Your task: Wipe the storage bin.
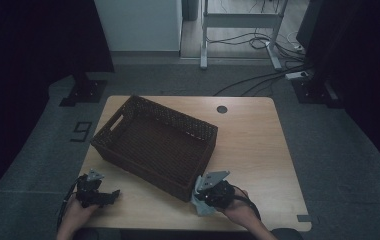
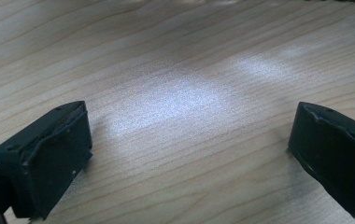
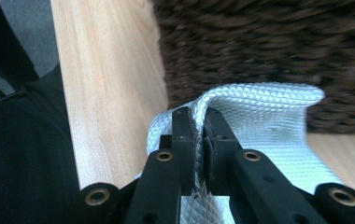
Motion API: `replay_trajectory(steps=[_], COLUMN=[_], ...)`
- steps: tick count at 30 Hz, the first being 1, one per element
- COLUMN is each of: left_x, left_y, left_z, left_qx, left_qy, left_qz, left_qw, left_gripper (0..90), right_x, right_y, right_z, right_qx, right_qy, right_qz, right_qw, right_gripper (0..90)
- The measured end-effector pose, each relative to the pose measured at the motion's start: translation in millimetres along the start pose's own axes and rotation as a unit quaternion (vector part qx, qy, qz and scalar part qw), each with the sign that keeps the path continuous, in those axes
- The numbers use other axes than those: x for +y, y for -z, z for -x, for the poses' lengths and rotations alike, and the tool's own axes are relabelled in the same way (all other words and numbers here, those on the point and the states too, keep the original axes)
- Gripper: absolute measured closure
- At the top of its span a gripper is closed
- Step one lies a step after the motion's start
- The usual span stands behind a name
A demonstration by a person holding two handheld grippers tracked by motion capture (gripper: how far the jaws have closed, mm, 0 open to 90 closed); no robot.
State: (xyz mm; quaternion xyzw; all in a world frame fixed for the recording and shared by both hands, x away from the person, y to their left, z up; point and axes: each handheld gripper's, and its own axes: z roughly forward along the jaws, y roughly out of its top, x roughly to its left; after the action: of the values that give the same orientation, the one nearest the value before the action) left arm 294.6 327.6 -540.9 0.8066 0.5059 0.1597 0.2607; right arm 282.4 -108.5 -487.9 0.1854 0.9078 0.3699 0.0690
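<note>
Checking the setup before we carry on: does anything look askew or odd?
The wicker basket sits skewed on the table, its near corner beside the right gripper, which pinches a crumpled pale cloth.

Table (image 2: 175, 60): light wood-grain laminate, smooth, soft satin glare patch. Basket (image 1: 153, 145): dark brown woven wicker, rough, matt. Cloth (image 3: 264, 116) beside the basket wall: pale silvery fabric, fine diamond-embossed texture, slight sheen. Right gripper (image 3: 199, 135) jaws: matt black plastic, brass-coloured eyelets. Left gripper (image 2: 185, 154) pads: matt black, scuffed edges.
</note>
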Motion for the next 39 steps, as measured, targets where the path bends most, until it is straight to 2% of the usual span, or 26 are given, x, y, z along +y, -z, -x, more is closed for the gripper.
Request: replay_trajectory(steps=[3, 4, 10, 11, 14, 19, 26, 32, 34, 35, 36, 39], left_x=[0.0, -0.1, -0.2, -0.2, -0.1, 0.0, -0.1, -0.3, -0.3, -0.3, -0.3, -0.2], left_y=[0.0, -0.1, -0.3, -0.2, -0.3, -0.4, -0.4, -0.7, -0.7, -0.7, -0.7, -0.7], left_z=[0.0, 0.0, -0.1, 0.0, 0.0, 0.1, 0.0, -0.2, -0.2, -0.2, -0.2, -0.2], left_qx=[0.000, 0.000, 0.000, 0.000, 0.000, 0.000, -0.001, -0.002, -0.002, -0.002, -0.002, -0.002], left_qy=[0.000, 0.000, 0.000, 0.000, 0.000, 0.000, -0.001, -0.002, -0.003, -0.003, -0.003, -0.003], left_qz=[0.000, 0.001, 0.002, 0.002, 0.002, 0.002, 0.002, 0.005, 0.005, 0.005, 0.005, 0.005], left_qw=[1.0000, 1.0000, 1.0000, 1.0000, 1.0000, 1.0000, 1.0000, 1.0000, 1.0000, 1.0000, 1.0000, 1.0000], left_gripper=[0.0, 0.0, 0.0, 0.0, 0.0, 0.0, 0.0, 0.0, 0.0, 0.0, 0.0, 0.0], right_x=[0.8, 2.2, 7.3, 9.6, 11.8, 18.8, 23.8, 20.2, 15.7, 15.7, 11.5, 6.1], right_y=[7.2, 15.1, 36.6, 45.3, 53.7, 77.9, 97.6, 115.5, 125.4, 125.4, 133.8, 144.4], right_z=[3.0, 6.4, 16.1, 20.7, 25.7, 42.0, 56.1, 69.4, 76.5, 76.5, 81.8, 87.7], right_qx=[-0.006, -0.014, -0.033, -0.040, -0.048, -0.075, -0.098, -0.119, -0.132, -0.132, -0.142, -0.156], right_qy=[-0.002, -0.006, -0.014, -0.017, -0.020, -0.035, -0.047, -0.063, -0.075, -0.075, -0.084, -0.095], right_qz=[0.005, 0.010, 0.027, 0.033, 0.037, 0.048, 0.056, 0.061, 0.064, 0.064, 0.066, 0.067], right_qw=[1.0000, 0.9998, 0.9990, 0.9985, 0.9980, 0.9954, 0.9925, 0.9890, 0.9864, 0.9864, 0.9842, 0.9810], right_gripper=[84.5, 84.6, 84.7, 84.8, 84.9, 85.1, 85.1, 85.1, 85.1, 85.1, 85.1, 85.1])
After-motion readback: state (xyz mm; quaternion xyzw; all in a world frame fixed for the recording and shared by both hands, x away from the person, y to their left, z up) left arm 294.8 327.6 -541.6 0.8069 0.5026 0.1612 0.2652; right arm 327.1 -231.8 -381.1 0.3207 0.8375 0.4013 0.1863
